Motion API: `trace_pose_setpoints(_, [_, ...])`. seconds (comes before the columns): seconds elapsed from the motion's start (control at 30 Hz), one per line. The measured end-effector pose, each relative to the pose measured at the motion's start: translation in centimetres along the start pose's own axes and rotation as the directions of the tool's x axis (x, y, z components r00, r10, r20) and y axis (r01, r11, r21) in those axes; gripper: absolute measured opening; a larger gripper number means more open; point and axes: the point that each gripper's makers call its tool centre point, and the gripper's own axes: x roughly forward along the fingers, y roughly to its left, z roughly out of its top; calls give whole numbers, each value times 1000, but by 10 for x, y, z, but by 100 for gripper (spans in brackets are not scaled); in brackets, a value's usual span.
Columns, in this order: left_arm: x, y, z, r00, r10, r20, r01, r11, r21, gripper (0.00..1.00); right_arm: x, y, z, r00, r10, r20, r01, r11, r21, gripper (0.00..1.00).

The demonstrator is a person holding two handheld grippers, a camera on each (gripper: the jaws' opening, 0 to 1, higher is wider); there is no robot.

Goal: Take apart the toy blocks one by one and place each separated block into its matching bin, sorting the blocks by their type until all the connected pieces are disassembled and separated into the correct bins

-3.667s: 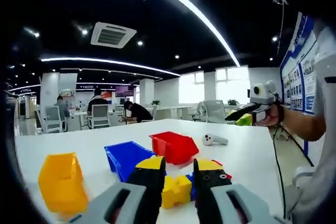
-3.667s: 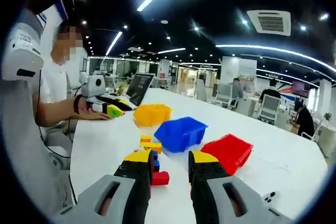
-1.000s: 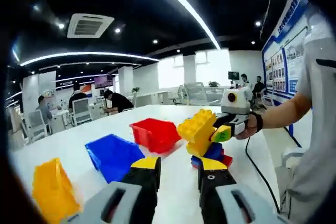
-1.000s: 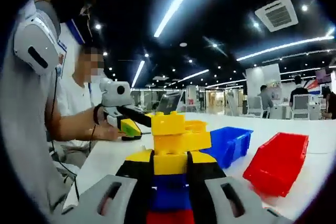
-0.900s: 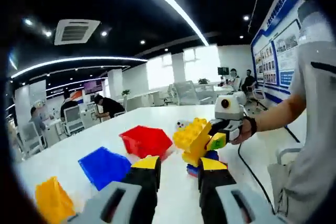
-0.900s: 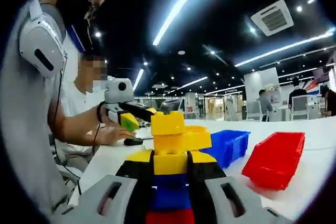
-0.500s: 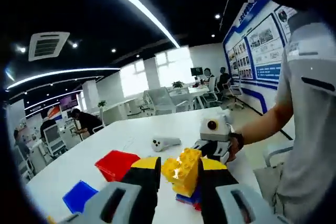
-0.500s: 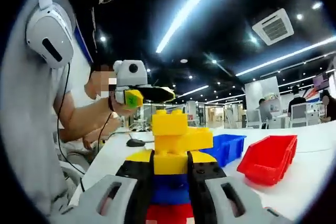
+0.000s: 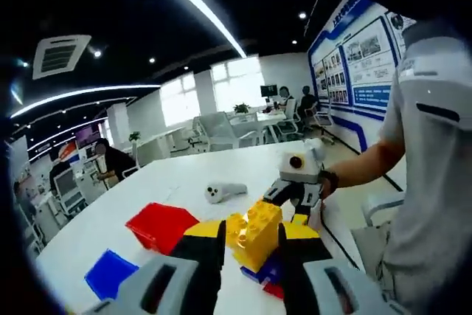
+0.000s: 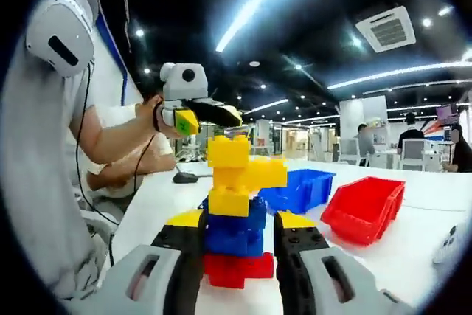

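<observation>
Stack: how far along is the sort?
Done: nothing visibly sorted; the stack is whole, yellow on blue on red. In hand: the right tongs straddle its lower blocks, grip unclear; the left tongs hover open just above its top. Left: every separation, then drops into the red bin, the blue bin and any other.

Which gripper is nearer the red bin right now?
Right, as far as I can judge. The right gripper, jaws around the block stack, has the red bin just beside it; the left gripper hovers above the stack, farther away.
</observation>
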Motion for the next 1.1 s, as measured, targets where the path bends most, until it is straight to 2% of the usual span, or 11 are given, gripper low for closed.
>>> trace_pose_setpoints(0.1, [-7,-1,-1,997,-46,-57,48,998,34,31,-4,-5,24,1000,-19,3,19,999,-35,43])
trace_pose_setpoints(0.17, [-8,-2,2,991,-93,-95,101,991,84,31,0,-2,48,1000,4,28,-1,992,-123,43])
trace_pose_setpoints(0.23, [-6,-4,7,981,-154,-120,165,982,92,32,6,2,59,999,51,7,-49,982,-181,45])
trace_pose_setpoints(0.3, [-3,-1,13,972,-191,-133,206,973,103,32,16,6,57,995,93,-32,-98,970,-223,48])
trace_pose_setpoints(0.43, [3,6,20,957,-236,-172,257,960,112,33,24,3,35,981,131,-143,-165,951,-261,48])
trace_pose_setpoints(0.53, [6,7,12,926,-267,-265,311,940,140,33,29,14,31,976,139,-167,-186,933,-308,44])
trace_pose_setpoints(0.67, [15,3,-1,868,-320,-379,403,900,164,34,30,14,30,976,113,-188,-176,915,-362,42])
trace_pose_setpoints(0.77, [25,0,-6,844,-338,-416,438,883,171,34,28,9,26,976,67,-206,-149,898,-414,40])
trace_pose_setpoints(0.83, [30,0,-11,825,-339,-452,456,872,179,34,27,9,25,979,50,-198,-131,898,-420,38])
trace_pose_setpoints(1.03, [42,5,-18,812,-320,-488,471,853,224,34,27,9,25,979,29,-204,-121,880,-458,31])
trace_pose_setpoints(1.1, [43,6,-21,803,-322,-502,478,850,220,34,28,9,24,979,29,-202,-121,878,-463,31])
